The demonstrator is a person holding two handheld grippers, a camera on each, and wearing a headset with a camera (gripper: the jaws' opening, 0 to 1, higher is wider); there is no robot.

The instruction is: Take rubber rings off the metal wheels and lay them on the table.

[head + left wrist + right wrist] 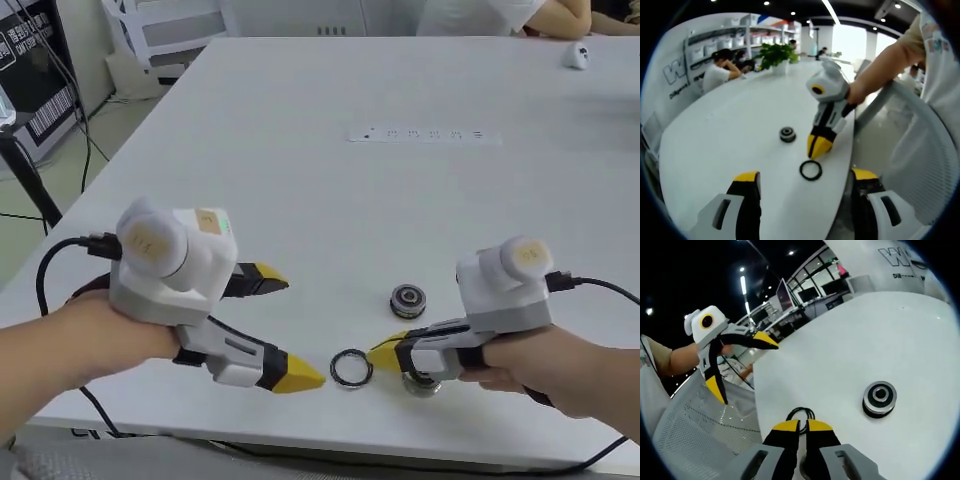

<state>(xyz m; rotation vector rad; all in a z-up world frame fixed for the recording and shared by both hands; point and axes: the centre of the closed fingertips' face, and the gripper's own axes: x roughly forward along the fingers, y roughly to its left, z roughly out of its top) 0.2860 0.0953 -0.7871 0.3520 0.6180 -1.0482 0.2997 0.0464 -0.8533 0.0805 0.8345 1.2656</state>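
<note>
White table point(300, 180), loose rubber ring point(351, 368) just off closed right tool point(383, 352), perhaps touching, left tool point(295, 330) spread wide

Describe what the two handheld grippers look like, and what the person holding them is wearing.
Both match: the left gripper and right gripper have pale grey and white moulded bodies, black jaw arms and pointed yellow tips. A black cable trails from the back of each. The person wears a light short-sleeved shirt with a small coloured print; the forearms are uncovered.
</note>
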